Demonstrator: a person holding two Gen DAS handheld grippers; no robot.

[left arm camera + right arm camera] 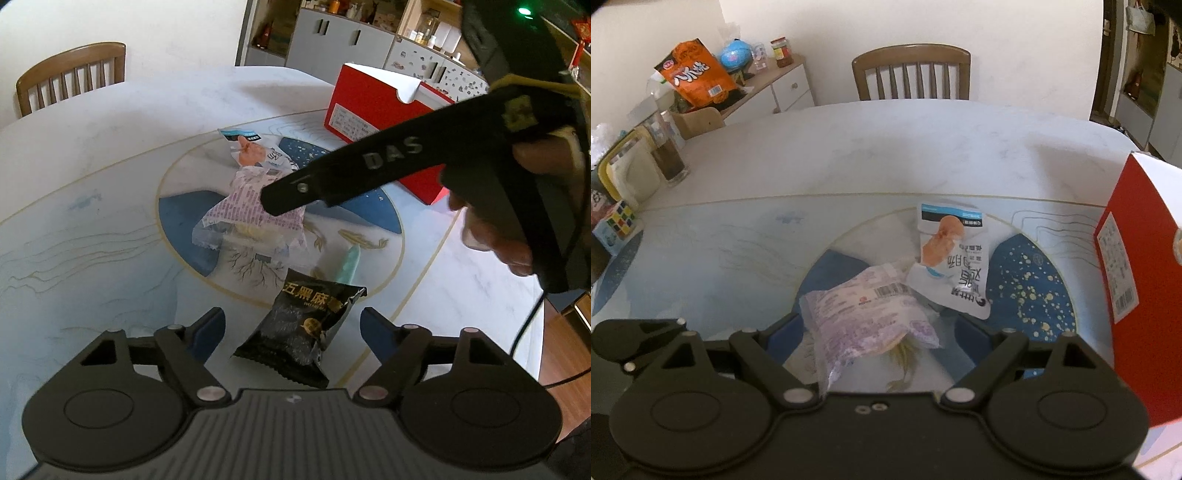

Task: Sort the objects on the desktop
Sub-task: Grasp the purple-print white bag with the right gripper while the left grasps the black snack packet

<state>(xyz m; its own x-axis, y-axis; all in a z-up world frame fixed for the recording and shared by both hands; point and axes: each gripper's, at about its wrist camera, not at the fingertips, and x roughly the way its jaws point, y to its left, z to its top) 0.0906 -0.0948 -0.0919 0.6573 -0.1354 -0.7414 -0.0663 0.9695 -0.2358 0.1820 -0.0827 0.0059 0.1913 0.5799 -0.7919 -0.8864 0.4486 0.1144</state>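
Note:
A black snack packet (295, 332) with gold lettering lies on the table between the blue pads of my left gripper (293, 325). The jaws stand open, with a gap on each side of the packet. A purple-printed clear packet (864, 321) lies between the fingers of my right gripper (877, 330), which is open too, its pads off the wrapper. In the left wrist view, one right-gripper finger (295, 192) hangs over that purple packet (255, 218). A white packet with an orange picture (951, 258) lies just beyond it.
A red box (1137, 295) stands at the right on the round patterned table (738, 258). A mint green wrapped item (349, 264) lies behind the black packet. At the far left are a puzzle cube (618, 221), a glass (670, 158) and a yellow-rimmed container (624, 166). A wooden chair (911, 74) stands behind.

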